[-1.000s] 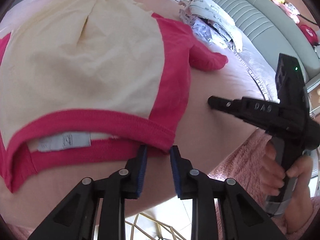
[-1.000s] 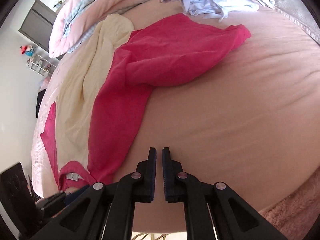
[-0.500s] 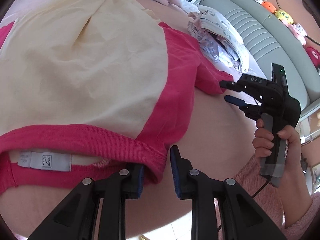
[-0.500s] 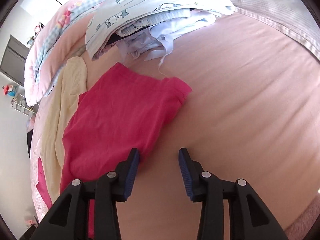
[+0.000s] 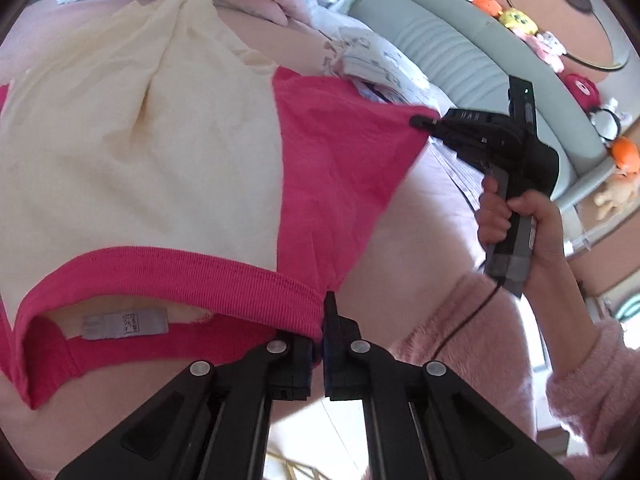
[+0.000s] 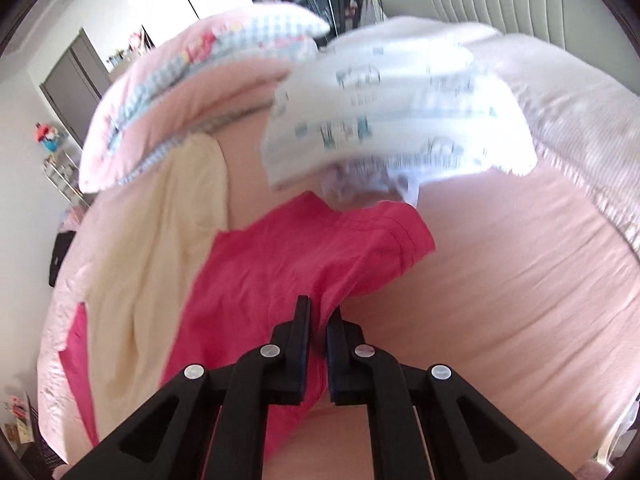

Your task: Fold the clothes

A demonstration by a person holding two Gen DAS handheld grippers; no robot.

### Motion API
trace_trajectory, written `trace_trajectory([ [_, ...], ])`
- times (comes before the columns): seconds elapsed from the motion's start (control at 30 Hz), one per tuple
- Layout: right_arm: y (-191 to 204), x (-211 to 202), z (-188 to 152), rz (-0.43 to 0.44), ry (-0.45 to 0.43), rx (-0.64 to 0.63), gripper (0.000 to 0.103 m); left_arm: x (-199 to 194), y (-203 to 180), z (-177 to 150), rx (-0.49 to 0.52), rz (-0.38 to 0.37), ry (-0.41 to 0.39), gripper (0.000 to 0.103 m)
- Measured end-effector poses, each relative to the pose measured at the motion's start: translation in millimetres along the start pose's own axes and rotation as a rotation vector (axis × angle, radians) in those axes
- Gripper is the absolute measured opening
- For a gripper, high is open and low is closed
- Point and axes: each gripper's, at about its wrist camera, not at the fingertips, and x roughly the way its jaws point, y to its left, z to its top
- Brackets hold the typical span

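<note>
Item: shirt (image 5: 344, 168), pink and cream, spread on bed (image 6: 500, 300). Left gripper (image 5: 322, 320) has just clamped its collar edge, right gripper (image 6: 318, 320) its sleeve; both jaws closed on cloth. Step: sleeve fold beginning; next likely needs carrying the sleeve inward, cloth taut.

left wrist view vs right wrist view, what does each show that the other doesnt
Only the left wrist view shows the grey neck label, the ribbed collar, the plush toys and the person's hand holding the right tool.

Only the right wrist view shows the dark cabinet and the sleeve's stitched hem.

Both show the pink and cream shirt, each tool shut on it, and the pink bed.
</note>
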Motion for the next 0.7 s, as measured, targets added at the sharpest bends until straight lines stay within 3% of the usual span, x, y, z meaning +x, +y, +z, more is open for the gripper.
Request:
trace_trajectory([
  [0.1,-10,-10,4,-0.023,0.0,-0.012,0.004,2,8,-6,0.028,-0.007,0.066,0.002],
  [0.17,-24,2,-5,-0.089,0.042,-0.025,0.004,27,22,-12,-0.034,-0.022,0.155,0.002],
  [0.2,-32,19,-11,-0.124,0.097,-0.028,0.004,42,29,-15,-0.071,-0.013,0.198,0.002],
  [0.27,-46,50,-25,-0.145,0.234,0.002,0.004,53,33,-20,-0.11,-0.006,0.18,0.003],
  [0.3,-51,54,-33,-0.121,0.265,0.042,0.004,49,32,-21,-0.107,-0.006,0.17,0.004],
  [0.37,-54,41,-42,-0.077,0.224,0.098,0.007,40,29,-24,-0.101,-0.005,0.149,0.006],
  [0.47,-57,27,-59,0.016,0.231,0.209,0.029,23,29,-29,-0.081,0.02,0.123,0.008],
  [0.6,-27,19,-87,0.131,0.291,0.197,0.029,-5,34,-30,-0.074,0.104,0.103,0.012],
  [0.7,4,16,-117,0.171,0.352,0.17,0.029,-24,44,-29,-0.137,0.215,0.063,0.015],
])
